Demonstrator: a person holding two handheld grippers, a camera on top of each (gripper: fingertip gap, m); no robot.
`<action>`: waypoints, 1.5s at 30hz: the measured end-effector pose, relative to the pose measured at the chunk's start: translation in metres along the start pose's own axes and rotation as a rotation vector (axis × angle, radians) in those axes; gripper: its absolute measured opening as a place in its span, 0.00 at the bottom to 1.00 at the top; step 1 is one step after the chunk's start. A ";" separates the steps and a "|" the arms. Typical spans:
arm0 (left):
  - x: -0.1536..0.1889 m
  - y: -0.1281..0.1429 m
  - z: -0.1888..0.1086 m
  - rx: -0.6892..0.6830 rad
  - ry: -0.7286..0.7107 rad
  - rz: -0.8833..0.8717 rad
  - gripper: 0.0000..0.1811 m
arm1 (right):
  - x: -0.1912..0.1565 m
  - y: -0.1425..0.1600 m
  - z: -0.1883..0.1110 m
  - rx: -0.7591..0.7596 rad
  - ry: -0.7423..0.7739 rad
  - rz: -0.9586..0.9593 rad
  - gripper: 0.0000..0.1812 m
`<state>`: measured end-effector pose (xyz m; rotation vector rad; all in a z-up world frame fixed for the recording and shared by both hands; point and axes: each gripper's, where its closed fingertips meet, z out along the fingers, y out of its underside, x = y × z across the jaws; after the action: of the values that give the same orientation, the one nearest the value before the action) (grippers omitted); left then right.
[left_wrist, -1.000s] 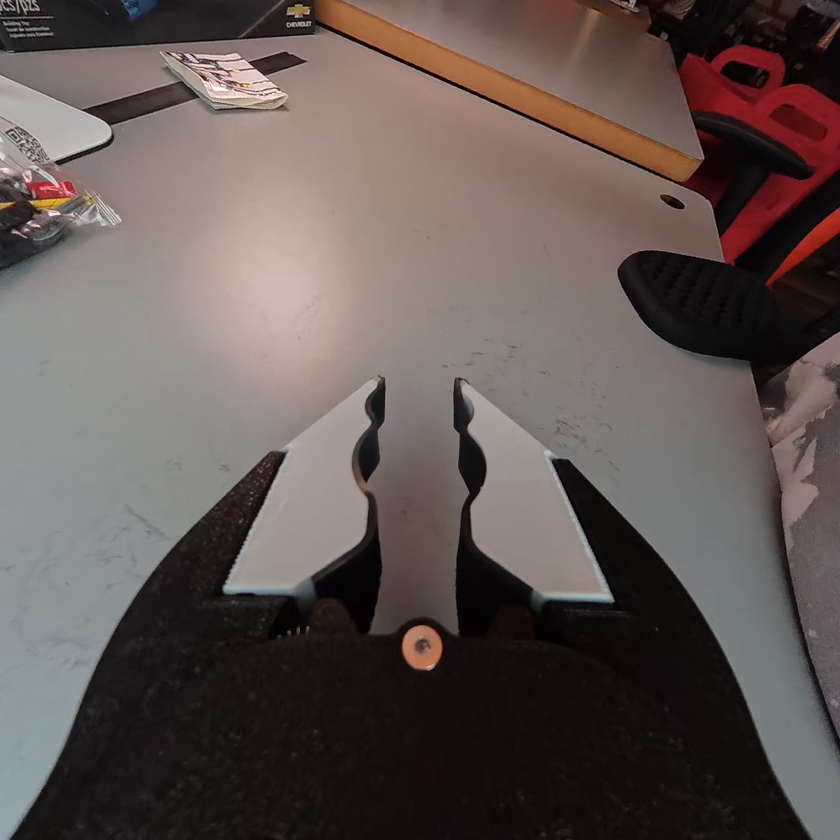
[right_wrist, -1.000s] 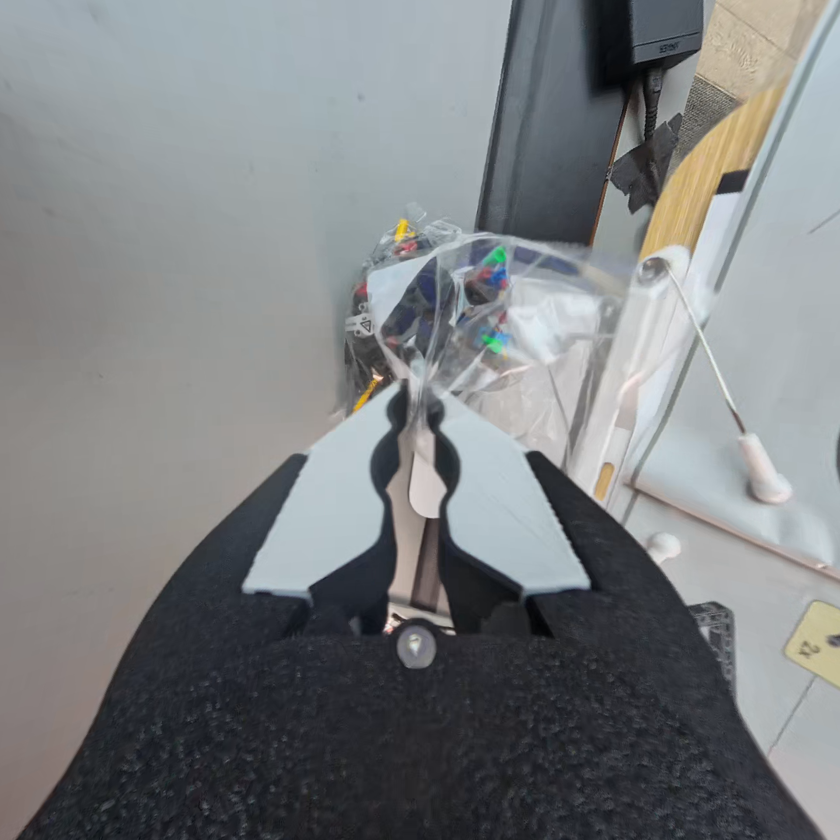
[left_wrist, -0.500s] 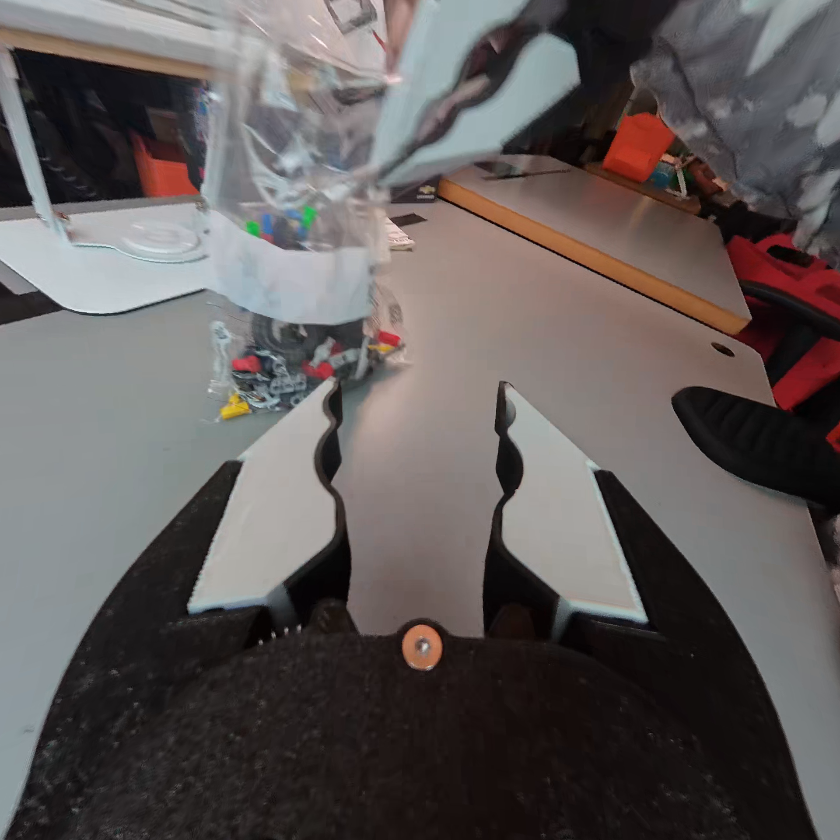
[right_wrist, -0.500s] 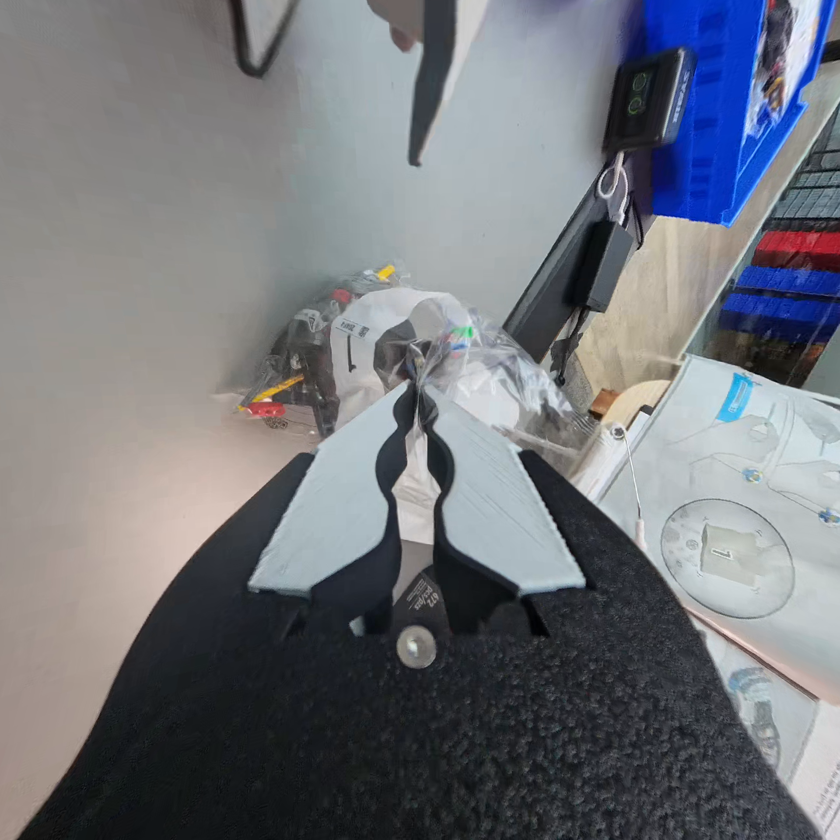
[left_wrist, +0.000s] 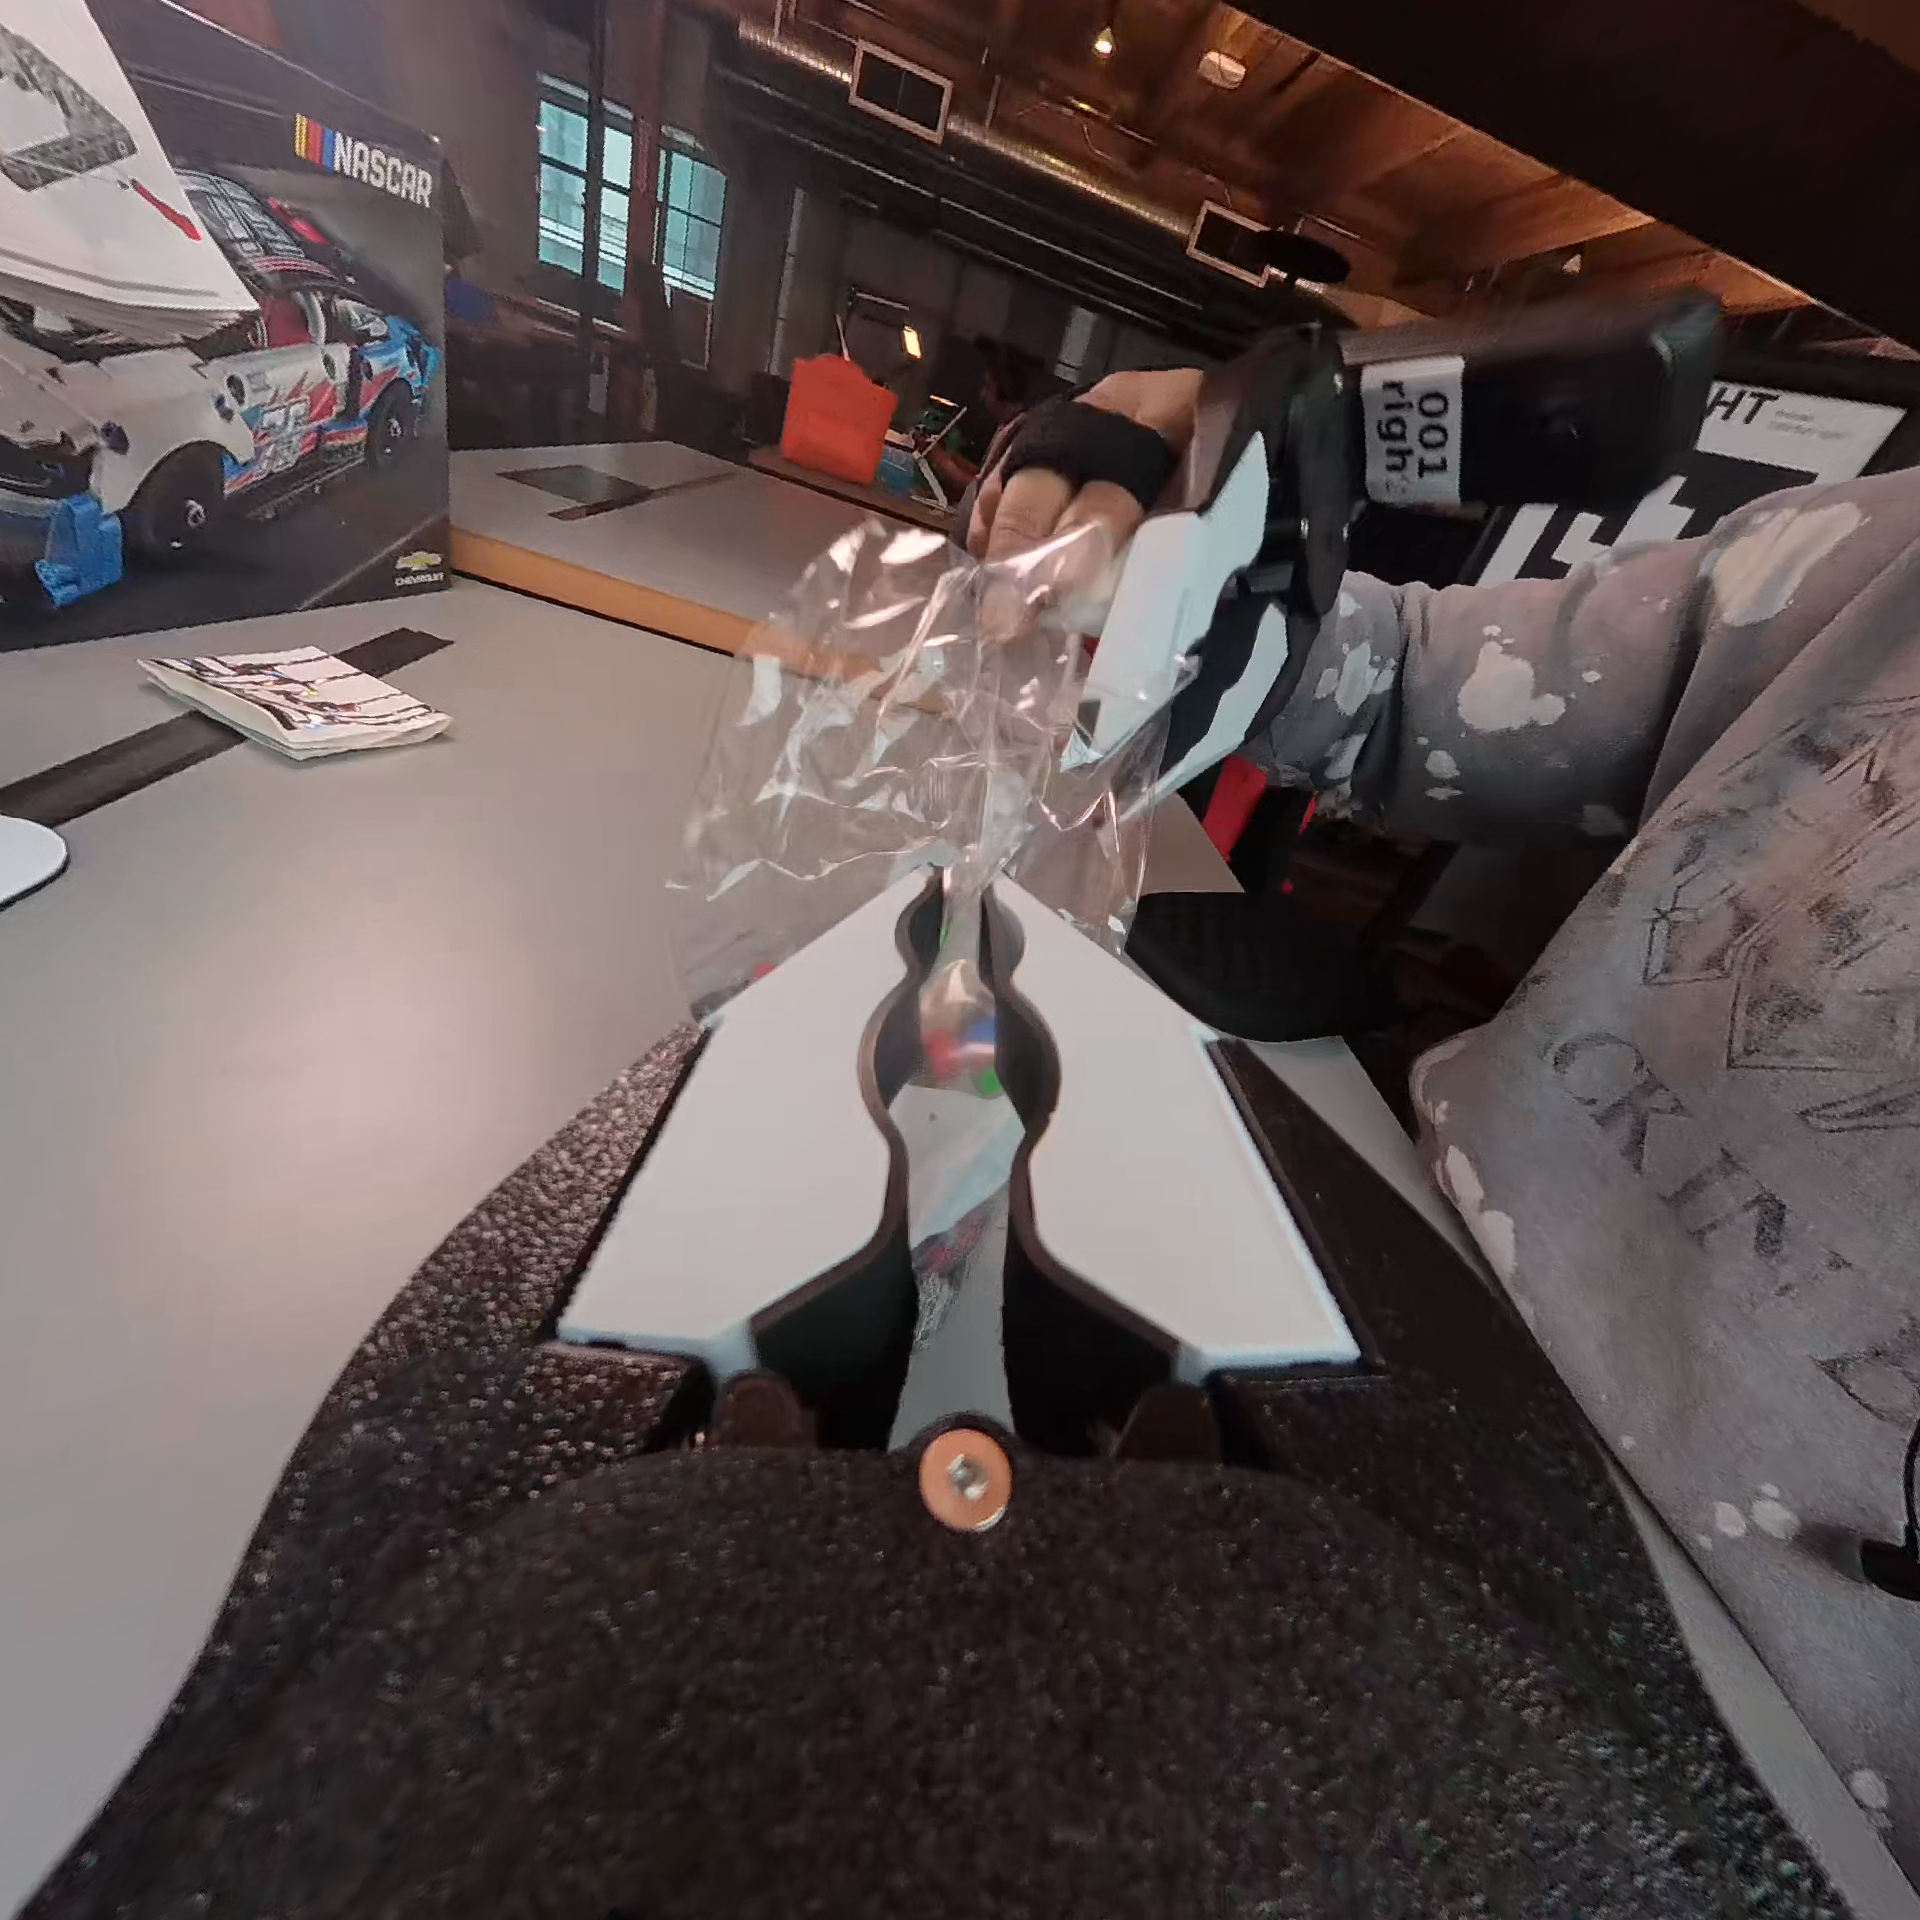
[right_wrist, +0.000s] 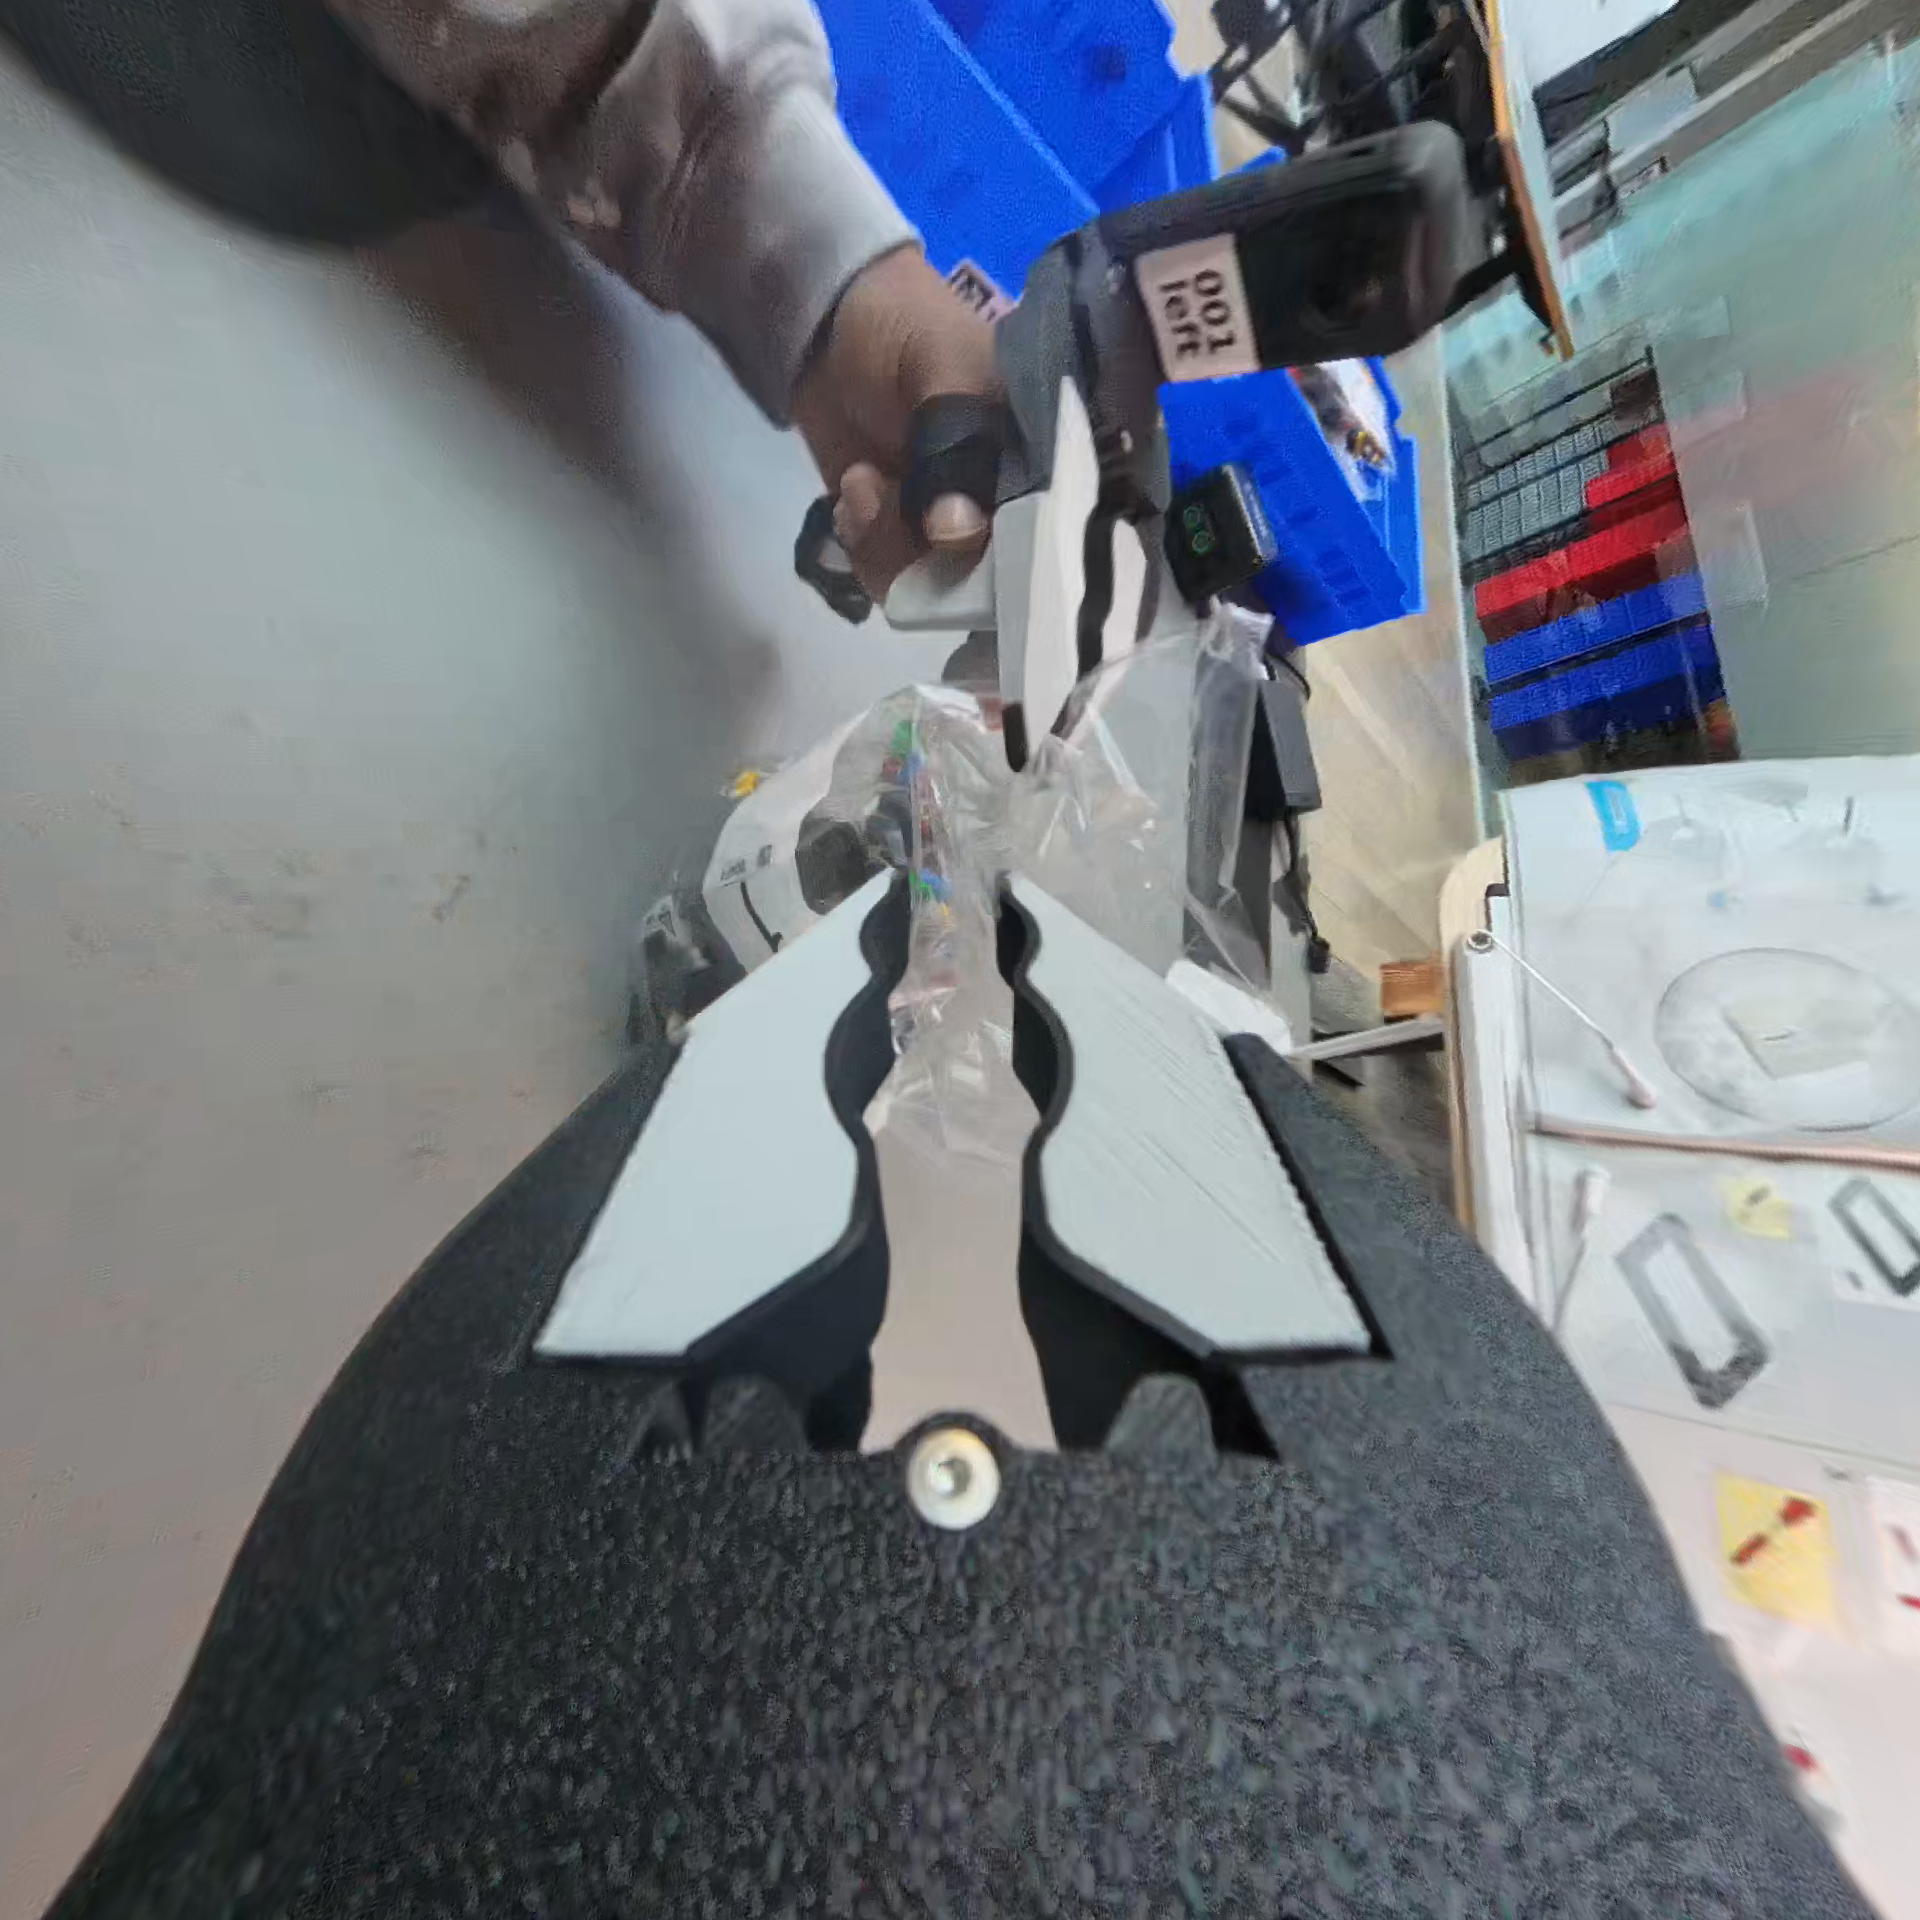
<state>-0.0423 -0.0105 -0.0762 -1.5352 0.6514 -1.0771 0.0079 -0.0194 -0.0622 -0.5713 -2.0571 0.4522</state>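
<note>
A clear plastic bag (left_wrist: 883, 727) with small coloured pieces hangs above the grey table (left_wrist: 364, 935). My left gripper (left_wrist: 963, 888) is shut on the bag's film at its fingertips, and coloured pieces show between its fingers. My right gripper (left_wrist: 1091, 743) meets the bag from the upper right. In the right wrist view my right gripper (right_wrist: 948, 883) has its jaws slightly apart, with the bag (right_wrist: 1101, 831) passing loosely between them. The left gripper (right_wrist: 1023, 748) pinches the bag just beyond. A second bag of parts (right_wrist: 758, 883) lies on the table (right_wrist: 260, 831) behind.
A box with a racing car picture (left_wrist: 260, 395) stands at the back left, with a folded booklet (left_wrist: 301, 701) on a black strip before it. A black chair armrest (left_wrist: 1226, 966) is at the table's right edge. Blue bins (right_wrist: 1309, 488) and a white printed mat (right_wrist: 1714, 1039) lie to the right. Some 6 centimeters of space lies between my two pairs of fingers.
My left gripper rose to the bag and shut on it. My right gripper, pinched tight on the bag before, now has its fingertips parted. Both views have swung round.
</note>
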 end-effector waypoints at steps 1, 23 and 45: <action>0.002 0.000 -0.002 0.005 -0.017 0.014 0.01 | 0.008 -0.009 -0.013 0.098 0.018 0.142 0.10; 0.016 0.027 -0.026 -0.008 -0.047 -0.098 0.13 | -0.035 0.054 -0.004 0.435 -0.078 0.887 0.17; 0.010 0.071 0.019 -0.298 -0.166 0.189 0.26 | -0.024 0.045 -0.040 0.457 -0.022 0.683 0.01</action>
<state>-0.0108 -0.0280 -0.1414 -1.7565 0.8500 -0.7247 0.0627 0.0084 -0.0819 -0.9741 -1.6498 1.2871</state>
